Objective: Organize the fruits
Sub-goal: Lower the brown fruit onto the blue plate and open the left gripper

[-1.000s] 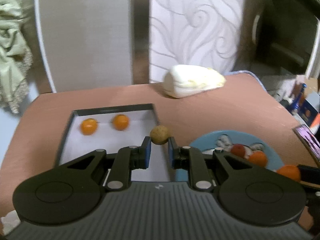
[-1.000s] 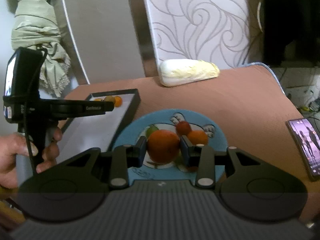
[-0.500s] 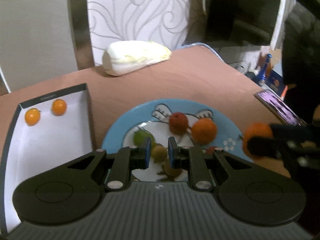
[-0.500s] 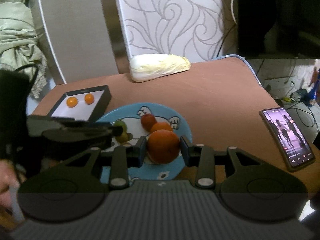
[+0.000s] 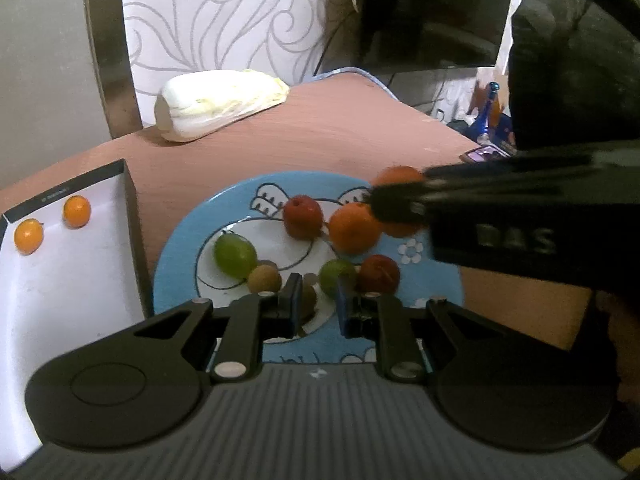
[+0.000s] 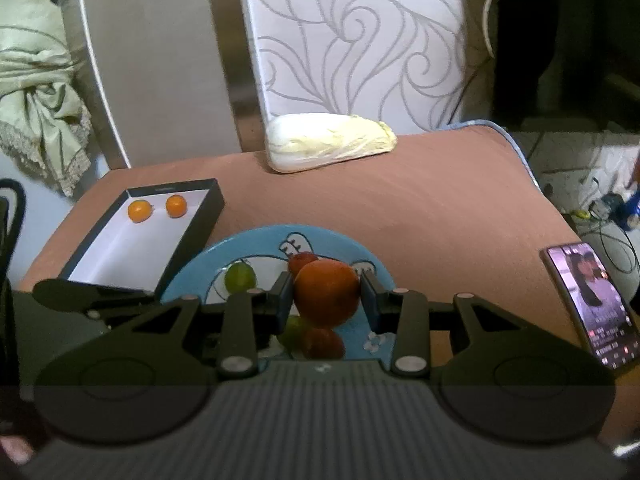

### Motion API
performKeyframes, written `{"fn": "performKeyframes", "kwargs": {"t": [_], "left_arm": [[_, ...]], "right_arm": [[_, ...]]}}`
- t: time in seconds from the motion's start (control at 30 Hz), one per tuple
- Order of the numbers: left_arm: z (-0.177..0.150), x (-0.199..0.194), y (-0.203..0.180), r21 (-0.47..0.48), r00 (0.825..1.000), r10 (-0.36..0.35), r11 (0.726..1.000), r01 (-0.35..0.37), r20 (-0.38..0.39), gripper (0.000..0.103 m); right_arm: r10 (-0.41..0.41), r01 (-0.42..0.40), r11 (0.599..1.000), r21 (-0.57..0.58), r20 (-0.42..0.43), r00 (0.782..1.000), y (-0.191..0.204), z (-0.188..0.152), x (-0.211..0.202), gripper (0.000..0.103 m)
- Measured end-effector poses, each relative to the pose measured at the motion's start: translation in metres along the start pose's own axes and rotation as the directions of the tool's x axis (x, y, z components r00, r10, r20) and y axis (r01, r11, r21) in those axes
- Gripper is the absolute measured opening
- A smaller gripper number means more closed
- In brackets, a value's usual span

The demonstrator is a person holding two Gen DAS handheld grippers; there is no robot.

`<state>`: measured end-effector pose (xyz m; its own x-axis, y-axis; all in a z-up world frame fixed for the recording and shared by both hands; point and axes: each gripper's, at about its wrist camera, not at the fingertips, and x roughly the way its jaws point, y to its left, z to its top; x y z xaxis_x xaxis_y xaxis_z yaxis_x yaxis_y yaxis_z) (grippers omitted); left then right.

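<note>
A blue cartoon plate (image 5: 180, 248) holds green, red, orange and small brown fruits. My left gripper (image 5: 316, 304) hovers low over the plate's near side, jaws parted, with a small brown fruit (image 5: 308, 303) lying between them on the plate. My right gripper (image 6: 326, 298) is shut on a large orange (image 6: 326, 294) above the plate (image 6: 256, 242); it shows in the left wrist view (image 5: 400, 200) crossing from the right. A black box with a white floor (image 5: 80, 272) left of the plate holds two small oranges (image 5: 76, 211).
A wrapped cabbage (image 6: 330, 142) lies at the table's far edge before a patterned chair back. A lit phone (image 6: 592, 300) lies at the right. Green cloth (image 6: 36, 88) hangs at the far left. The table edge drops off at the right.
My left gripper carried the small brown fruit from the box to the plate and opened over it. My right gripper, holding the orange, moved left over the plate.
</note>
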<state>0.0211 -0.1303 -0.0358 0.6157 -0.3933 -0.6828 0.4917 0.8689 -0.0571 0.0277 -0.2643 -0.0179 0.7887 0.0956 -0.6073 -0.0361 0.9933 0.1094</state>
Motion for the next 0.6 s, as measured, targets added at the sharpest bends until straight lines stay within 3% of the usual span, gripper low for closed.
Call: {"fn": "performKeyframes", "kwargs": {"t": [0.2,0.33,0.6], "left_arm": [[-0.003,-0.004,-0.001,0.006,1.000,-0.015,1.000,0.015,0.009,0.023],[-0.005,-0.011,-0.003,0.021,0.999,-0.013,1.000,0.012,0.031,0.048],[-0.006,-0.028,0.006,0.007,0.997,0.008,1.000,-0.009,0.083,0.052]], "right_arm": [[0.016,-0.017,0.999,-0.030,-0.027,1.000,0.008,0.001,0.014,0.041],[0.019,-0.021,0.999,-0.036,-0.044,0.999,0.009,0.001,0.022,0.041],[0.026,-0.028,0.999,-0.038,-0.041,0.999,0.013,0.002,0.027,0.042]]}}
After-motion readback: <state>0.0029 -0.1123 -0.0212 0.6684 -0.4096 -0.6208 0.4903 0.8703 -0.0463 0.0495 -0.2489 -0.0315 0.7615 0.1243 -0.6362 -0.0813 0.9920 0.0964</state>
